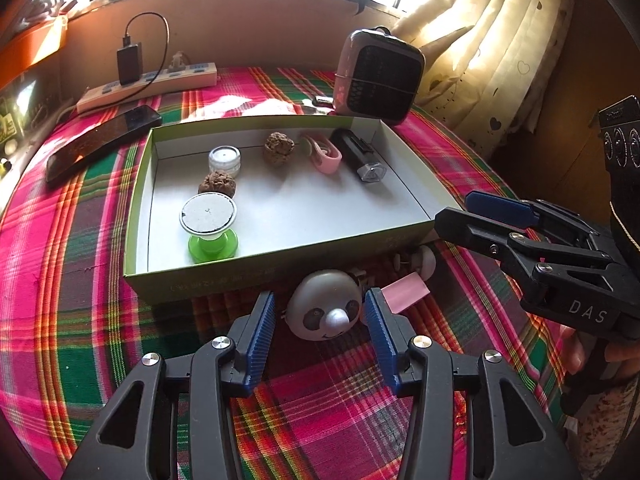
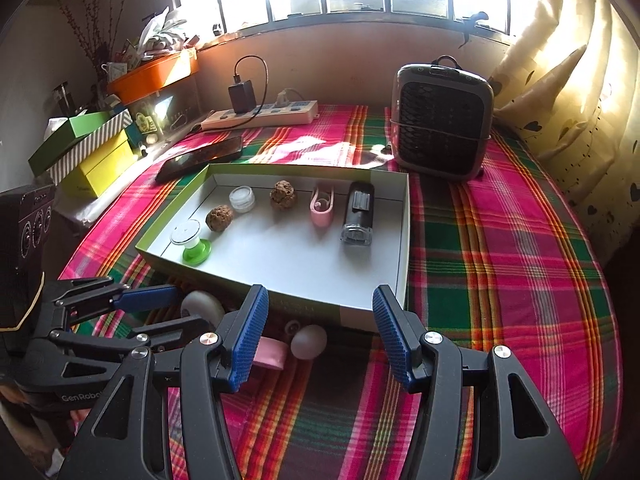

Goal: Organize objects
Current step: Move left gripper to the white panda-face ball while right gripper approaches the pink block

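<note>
Six small items are kept in the shallow green cardboard tray (image 1: 138, 216) on the plaid-covered table (image 1: 320, 408). A white panda-faced toy (image 1: 326, 312) lies just before its near wall, framed untouched by the parted left hand-held gripper (image 1: 320, 320). The right hand-held gripper (image 2: 320, 334) is held parted and empty.

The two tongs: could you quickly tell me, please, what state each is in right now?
Left tongs: open, straddling the white panda-faced plastic toy without pressing it.
Right tongs: open, holding nothing.
</note>
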Motion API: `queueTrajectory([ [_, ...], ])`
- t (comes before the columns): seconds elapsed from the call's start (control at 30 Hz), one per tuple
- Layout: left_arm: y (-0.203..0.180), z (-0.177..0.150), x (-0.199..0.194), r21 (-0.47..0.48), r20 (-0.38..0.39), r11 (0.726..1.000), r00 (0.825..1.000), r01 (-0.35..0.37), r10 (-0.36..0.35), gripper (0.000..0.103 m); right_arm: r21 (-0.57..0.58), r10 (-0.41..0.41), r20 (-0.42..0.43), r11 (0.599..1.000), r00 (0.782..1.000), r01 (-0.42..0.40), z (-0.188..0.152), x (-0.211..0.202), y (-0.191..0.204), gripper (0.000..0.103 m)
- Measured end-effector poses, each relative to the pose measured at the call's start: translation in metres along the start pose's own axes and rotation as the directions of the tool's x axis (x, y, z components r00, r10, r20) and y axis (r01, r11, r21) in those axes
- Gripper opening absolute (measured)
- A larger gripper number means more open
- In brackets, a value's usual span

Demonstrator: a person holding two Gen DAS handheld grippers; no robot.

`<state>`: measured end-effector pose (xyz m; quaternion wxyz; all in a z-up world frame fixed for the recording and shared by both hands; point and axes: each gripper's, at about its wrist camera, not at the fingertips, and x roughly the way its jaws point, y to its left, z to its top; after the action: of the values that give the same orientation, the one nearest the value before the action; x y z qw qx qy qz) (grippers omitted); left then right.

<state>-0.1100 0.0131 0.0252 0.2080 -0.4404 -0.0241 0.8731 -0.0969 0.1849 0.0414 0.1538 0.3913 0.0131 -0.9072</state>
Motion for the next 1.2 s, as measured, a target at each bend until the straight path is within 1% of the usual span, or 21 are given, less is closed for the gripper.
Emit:
queueTrajectory([
  [0.23,0.0,0.003,0.009,-0.002,-0.023,1.0,1.0,-0.003,0.003,0.045,0.008,0.002,-0.014,1.0,1.0,-0.002,-0.004,0.003,-0.004,0.056],
  [0.4,0.004,0.002,0.009,-0.026,-0.015,1.0,1.0,0.001,-0.001,0.044,-0.006,0.008,-0.024,1.0,1.0,-0.008,-0.008,0.004,-0.002,0.056],
  [0.53,0.008,0.001,0.006,-0.036,-0.001,0.999,1.0,-0.002,0.002,0.037,-0.024,0.023,-0.038,0.999,0.999,-0.024,-0.012,0.006,0.004,0.056],
  [0.73,0.011,-0.003,-0.002,-0.037,0.012,0.999,1.0,0.0,0.001,0.031,-0.064,0.068,-0.053,0.995,0.996,-0.072,-0.016,0.007,0.017,0.056],
  [0.9,0.019,-0.006,-0.008,-0.051,0.023,0.999,1.0,-0.007,0.008,0.029,-0.083,0.094,-0.071,0.992,0.993,-0.099,-0.019,0.012,0.027,0.056],
  [0.93,0.021,-0.007,-0.01,-0.061,0.025,0.998,1.0,0.0,0.002,0.027,-0.09,0.099,-0.073,0.99,0.992,-0.105,-0.02,0.013,0.029,0.056],
  [1.03,0.028,-0.01,-0.016,-0.082,0.033,0.995,0.998,0.048,-0.046,0.024,-0.101,0.105,-0.08,0.988,0.991,-0.113,-0.022,0.014,0.034,0.056],
  [1.2,0.038,-0.014,-0.021,-0.105,0.035,0.994,0.999,0.039,-0.035,0.024,-0.103,0.115,-0.09,0.987,0.989,-0.124,-0.025,0.013,0.038,0.056],
])
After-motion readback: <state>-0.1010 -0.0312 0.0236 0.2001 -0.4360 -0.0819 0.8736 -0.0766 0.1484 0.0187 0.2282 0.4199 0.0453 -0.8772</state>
